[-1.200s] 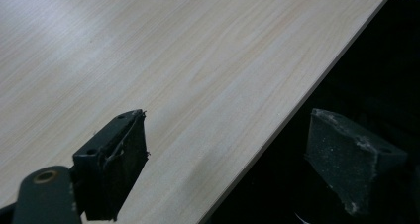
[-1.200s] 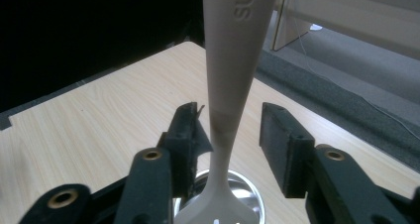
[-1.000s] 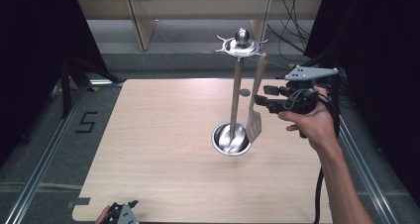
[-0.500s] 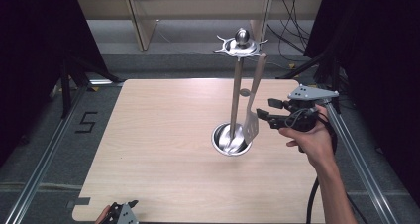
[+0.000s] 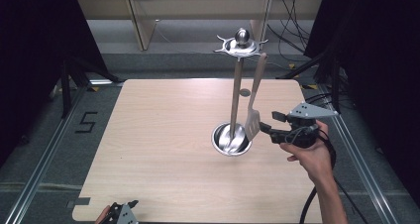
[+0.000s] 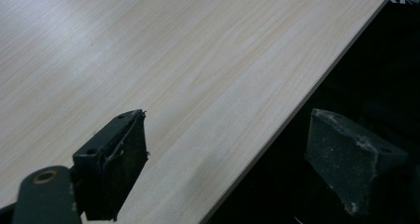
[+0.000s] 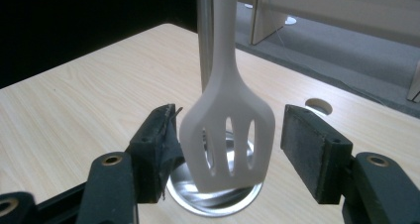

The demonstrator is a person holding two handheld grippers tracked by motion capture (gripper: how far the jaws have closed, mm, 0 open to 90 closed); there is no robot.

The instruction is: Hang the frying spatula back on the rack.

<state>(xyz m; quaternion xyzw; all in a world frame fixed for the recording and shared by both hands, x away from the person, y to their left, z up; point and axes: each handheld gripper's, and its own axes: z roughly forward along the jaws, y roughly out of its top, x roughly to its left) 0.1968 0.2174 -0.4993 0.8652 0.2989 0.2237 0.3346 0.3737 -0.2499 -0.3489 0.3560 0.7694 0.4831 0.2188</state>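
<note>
A metal stand (image 5: 236, 90) rises from a round steel base (image 5: 231, 139) right of the desk's (image 5: 163, 135) middle, with a ball-topped hook ring (image 5: 241, 43) at its head. A pale slotted spatula (image 5: 252, 120) hangs from the ring by its handle, its blade down beside the pole, just above the base's right rim.

The right claw (image 5: 267, 125) is held in a hand (image 5: 309, 157) near the desk's right edge, pointing left at the spatula's blade. In the right gripper view the jaws stand wide open with the blade (image 7: 228, 135) between them. The left pad (image 7: 158, 144) is just beside the blade's edge; whether it touches cannot be told. The right pad (image 7: 312, 149) is clear of it. The pole (image 7: 205, 35) stands behind the blade and the base (image 7: 218, 194) lies below it. A round hole (image 7: 319, 105) in the desk shows beyond.

The left claw (image 5: 121, 215) sits at the desk's near edge, toward the left corner. In the left gripper view its jaws are wide open and hold nothing, one pad (image 6: 116, 159) over the wood, the other (image 6: 346, 159) past the desk's edge (image 6: 277, 130) over darkness.
</note>
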